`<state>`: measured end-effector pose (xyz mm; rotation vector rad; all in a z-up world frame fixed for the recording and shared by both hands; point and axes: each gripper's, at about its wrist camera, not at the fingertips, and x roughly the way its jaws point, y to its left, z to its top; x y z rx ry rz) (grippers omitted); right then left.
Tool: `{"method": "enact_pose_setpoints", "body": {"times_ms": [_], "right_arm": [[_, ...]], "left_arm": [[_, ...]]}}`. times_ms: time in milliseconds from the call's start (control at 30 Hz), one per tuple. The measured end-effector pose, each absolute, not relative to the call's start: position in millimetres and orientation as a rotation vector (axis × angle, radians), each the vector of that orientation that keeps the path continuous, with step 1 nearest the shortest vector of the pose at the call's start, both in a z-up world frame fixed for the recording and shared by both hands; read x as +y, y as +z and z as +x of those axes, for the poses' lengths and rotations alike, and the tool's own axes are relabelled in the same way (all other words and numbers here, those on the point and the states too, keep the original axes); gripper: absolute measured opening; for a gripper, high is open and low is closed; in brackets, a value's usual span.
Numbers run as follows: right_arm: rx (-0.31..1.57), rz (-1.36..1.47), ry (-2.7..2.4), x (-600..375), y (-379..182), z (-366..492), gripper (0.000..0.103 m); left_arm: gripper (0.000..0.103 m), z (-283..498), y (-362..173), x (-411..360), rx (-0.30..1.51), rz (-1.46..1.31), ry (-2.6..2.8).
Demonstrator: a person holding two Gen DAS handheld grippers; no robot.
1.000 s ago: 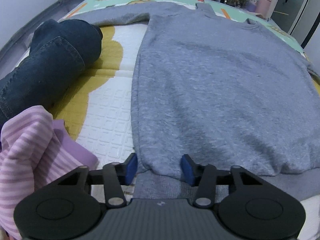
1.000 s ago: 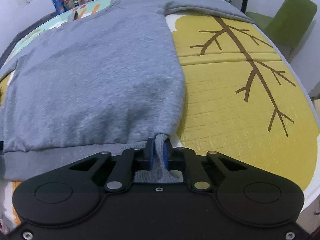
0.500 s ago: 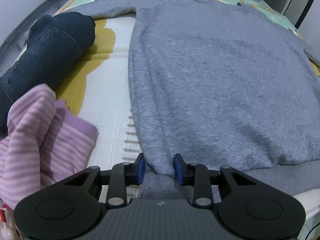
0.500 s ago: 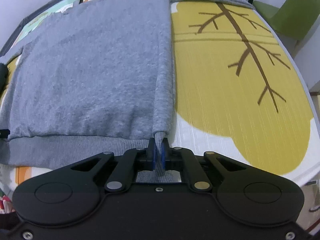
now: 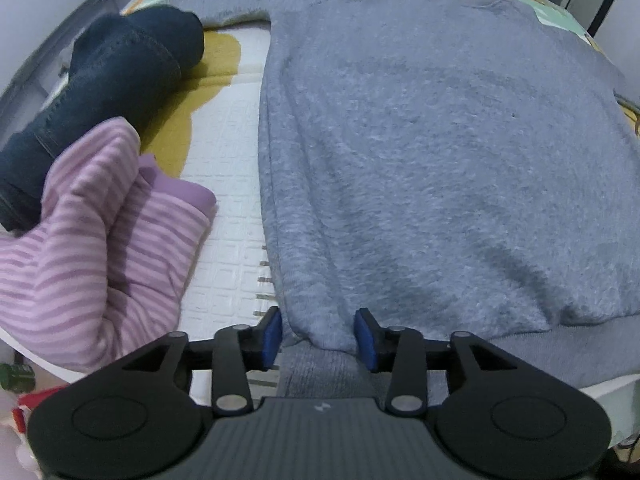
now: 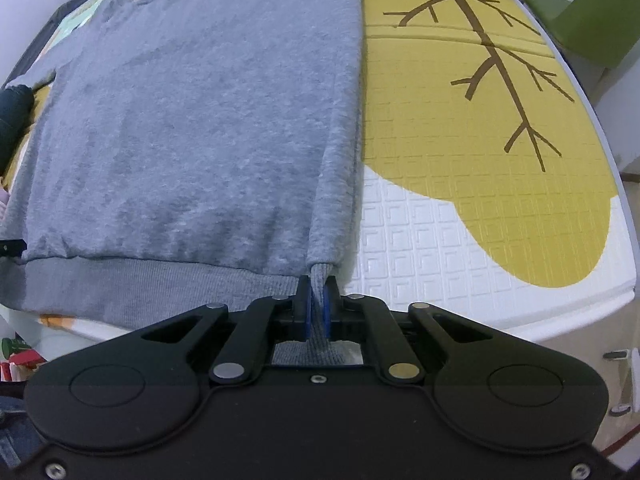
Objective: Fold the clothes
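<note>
Grey sweatshirt (image 5: 420,152) lies spread flat, front up, on the patterned foam mat (image 6: 460,216), hem toward both cameras, collar at the far end.

Left hand-held gripper (image 5: 318,334): at the hem's left corner. Its jaws have just been opening; the gap is wider than half a second ago, when the blue pads (image 5: 274,334) sat closer in on the fold. The bunched corner of the hem now sits between the pads, which lie at its edges; whether they still press on it cannot be told.

Right hand-held gripper (image 6: 316,314): clenched on a narrow upright pleat of the ribbed hem at the right corner, cloth pinched between the pads. Same grasp as a second ago.

Changes versus a second ago: the sweatshirt's right side edge now runs straight along the mat, where it bulged outward before. More white mat shows near the right hand-held gripper than earlier.

Beside the sweatshirt's left edge: rolled dark jeans (image 5: 108,92) and a pink striped garment (image 5: 92,248), not touching the sweatshirt. Green chair (image 6: 592,20) stands beyond the mat's right edge.
</note>
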<state>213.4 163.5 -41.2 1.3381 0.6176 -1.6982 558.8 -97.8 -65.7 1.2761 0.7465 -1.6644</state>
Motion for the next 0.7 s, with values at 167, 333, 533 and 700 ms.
{"method": "enact_pose_setpoints", "body": {"times_ms": [167,333,533,700], "right_arm": [[0.601,1.322,-1.728,157.5,-28.5,212.2,0.025],[0.625,1.243,-1.792,157.5,-7.4,223.5,0.037],[0.575,1.149,-1.822,152.5,19.4,227.6,0.039],[0.524,1.162,-1.736,136.1,13.1,241.9,0.021]], "left_arm": [[0.06,558.9,-54.1,-102.7,0.738,1.269,-1.668],[0.069,557.0,-38.0,-104.3,0.699,1.229,-1.68],[0.072,541.2,-28.1,-105.5,0.689,1.169,-1.751],[0.071,516.7,-32.5,-99.4,0.702,1.165,-1.85]]}}
